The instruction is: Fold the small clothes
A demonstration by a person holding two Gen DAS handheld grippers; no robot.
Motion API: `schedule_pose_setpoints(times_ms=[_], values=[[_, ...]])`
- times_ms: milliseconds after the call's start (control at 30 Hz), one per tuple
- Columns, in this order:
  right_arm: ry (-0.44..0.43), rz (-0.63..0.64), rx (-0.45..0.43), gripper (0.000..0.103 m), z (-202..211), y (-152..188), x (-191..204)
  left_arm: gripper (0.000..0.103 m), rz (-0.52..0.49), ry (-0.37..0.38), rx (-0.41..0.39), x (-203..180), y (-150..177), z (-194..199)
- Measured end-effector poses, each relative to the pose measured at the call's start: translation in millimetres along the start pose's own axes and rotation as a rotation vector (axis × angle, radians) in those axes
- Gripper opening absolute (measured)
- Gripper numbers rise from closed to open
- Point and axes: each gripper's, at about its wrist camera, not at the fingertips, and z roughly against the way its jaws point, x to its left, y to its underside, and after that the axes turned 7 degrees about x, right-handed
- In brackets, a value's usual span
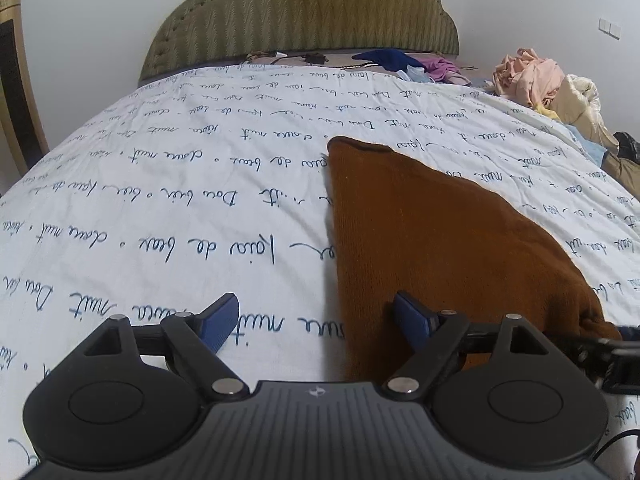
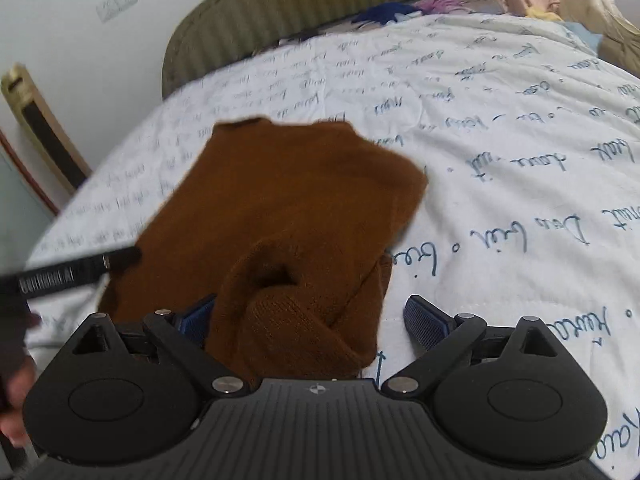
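Observation:
A brown knitted garment (image 1: 432, 240) lies flat on the white bedspread with blue handwriting print (image 1: 160, 200). My left gripper (image 1: 316, 322) stands open over the garment's near left edge. Its right pad (image 1: 412, 320) rests over the cloth and its left pad (image 1: 218, 322) over bare bedspread. In the right wrist view the garment (image 2: 288, 188) has a bunched, rolled-up fold at its near end. That fold sits between the wide jaws of my right gripper (image 2: 312, 320). The right pad (image 2: 426, 320) stands clear of the cloth. The left pad (image 2: 196, 316) is partly hidden behind it.
A green padded headboard (image 1: 304, 12) stands at the far end. Dark blue and purple clothes (image 1: 404, 62) and cables lie below it. A heap of peach and cream clothes (image 1: 536, 80) sits far right. A wooden frame (image 1: 16, 80) leans at the left wall. A person's hand (image 2: 16, 364) shows at the left edge.

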Motion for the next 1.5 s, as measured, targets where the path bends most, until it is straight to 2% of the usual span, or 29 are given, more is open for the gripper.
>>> schedule_pose_setpoints(times_ms=[167, 333, 467, 567, 633, 667, 767, 833, 933, 967, 1067, 1100, 1167, 1233, 1333, 1400, 1433, 1500], values=[[-0.007, 0.048, -0.066, 0.095, 22.7, 0.3, 13.5, 0.085, 0.041, 0.025, 0.012, 7.5, 3.3, 3.6], [-0.005, 0.097, -0.106, 0.096, 36.0, -1.1, 29.3, 0.088, 0.03, 0.02, 0.009, 9.0, 2.9, 4.7], [0.074, 0.125, -0.063, 0.096, 19.0, -2.2, 37.7, 0.09, 0.016, -0.004, 0.005, 7.5, 1.5, 3.8], [0.102, 0.102, 0.026, 0.098, -4.3, 4.5, 29.4, 0.091, 0.013, 0.004, 0.009, 6.6, 5.2, 1.7], [0.069, 0.046, 0.056, 0.103, -15.1, 10.6, 16.5, 0.091, 0.023, 0.012, 0.019, 7.1, 9.6, -0.5], [0.063, 0.06, 0.041, 0.102, -14.0, 12.3, 15.3, 0.091, 0.022, 0.016, 0.017, 7.4, 11.8, -0.7], [0.077, 0.076, 0.069, 0.1, -9.3, 7.0, 17.4, 0.091, 0.025, 0.024, 0.011, 9.9, 14.8, 1.8], [0.066, 0.074, 0.044, 0.096, 4.5, -3.9, 18.4, 0.091, 0.04, 0.039, 0.01, 14.5, 15.2, 5.5], [0.053, 0.099, -0.062, 0.099, 29.0, -35.0, 26.0, 0.091, 0.06, 0.052, 0.021, 17.6, 11.1, 7.4], [0.047, 0.111, -0.073, 0.099, 29.9, -50.2, 30.0, 0.091, 0.058, 0.051, 0.023, 16.3, 8.4, 7.3], [-0.017, 0.128, -0.065, 0.096, 5.6, -97.6, 44.9, 0.091, 0.04, 0.037, 0.009, 8.9, 0.3, 8.2], [-0.029, 0.128, -0.041, 0.095, -12.1, -113.3, 51.1, 0.091, 0.035, 0.032, 0.001, 5.8, -2.6, 7.3], [-0.03, 0.138, 0.009, 0.082, -48.6, -137.4, 64.1, 0.091, 0.016, 0.017, 0.002, -0.2, -8.2, 1.5], [-0.007, 0.127, 0.086, 0.079, -91.0, -154.9, 70.3, 0.091, -0.005, 0.006, 0.051, -4.0, -12.0, -11.3], [0.045, 0.1, 0.177, 0.082, -138.4, -156.4, 67.5, 0.093, 0.034, 0.045, 0.08, 1.8, -9.7, -24.0], [0.071, 0.165, 0.152, 0.092, -144.5, -142.1, 76.4, 0.097, 0.056, 0.059, 0.09, 6.1, -6.5, -28.7], [0.091, 0.22, 0.167, 0.095, -147.9, -138.6, 84.1, 0.097, 0.062, 0.061, 0.095, 7.6, -5.8, -30.1], [0.139, 0.284, 0.17, 0.093, -143.8, -135.6, 97.2, 0.097, 0.069, 0.07, 0.091, 10.0, -5.5, -27.8]])
